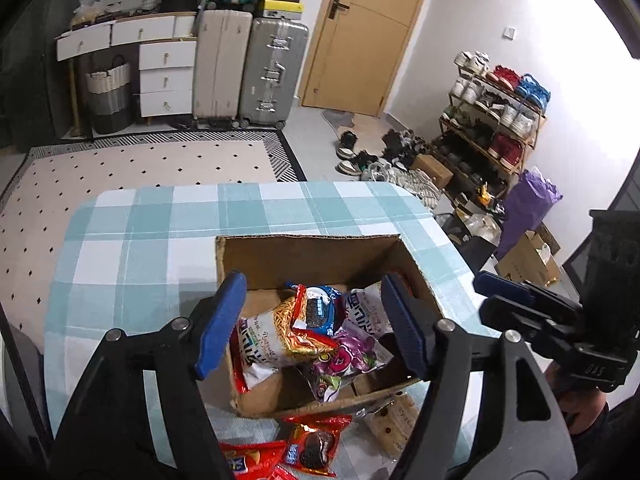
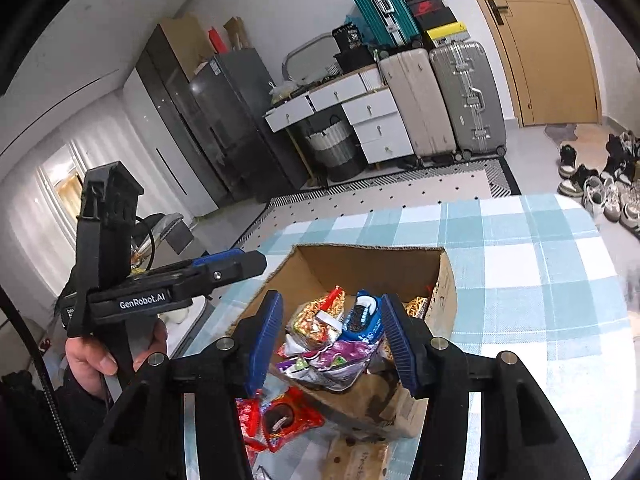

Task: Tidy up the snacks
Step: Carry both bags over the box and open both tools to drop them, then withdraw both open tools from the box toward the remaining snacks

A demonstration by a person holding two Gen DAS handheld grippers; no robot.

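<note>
Box top: open brown cardboard box (image 1: 308,256) on teal checked tablecloth (image 1: 160,232), far half empty.
Box near half: heaped snack packets (image 1: 304,332).
Near edge: loose red packets (image 1: 316,444), beige biscuit pack (image 1: 394,420) block.

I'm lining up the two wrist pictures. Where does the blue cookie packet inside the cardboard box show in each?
Left wrist: blue cookie packet lower centre, between the fingers.
Right wrist: packet lower centre, near the right-hand finger.
Shared landmark: open brown cardboard box.

A lived-in home: suitcases (image 1: 250,68) stand stacked beside a white drawer unit (image 1: 164,76), a shoe rack (image 1: 494,120) lines the wall near a wooden door (image 1: 368,32), a patterned rug (image 1: 140,168) covers the floor.
</note>
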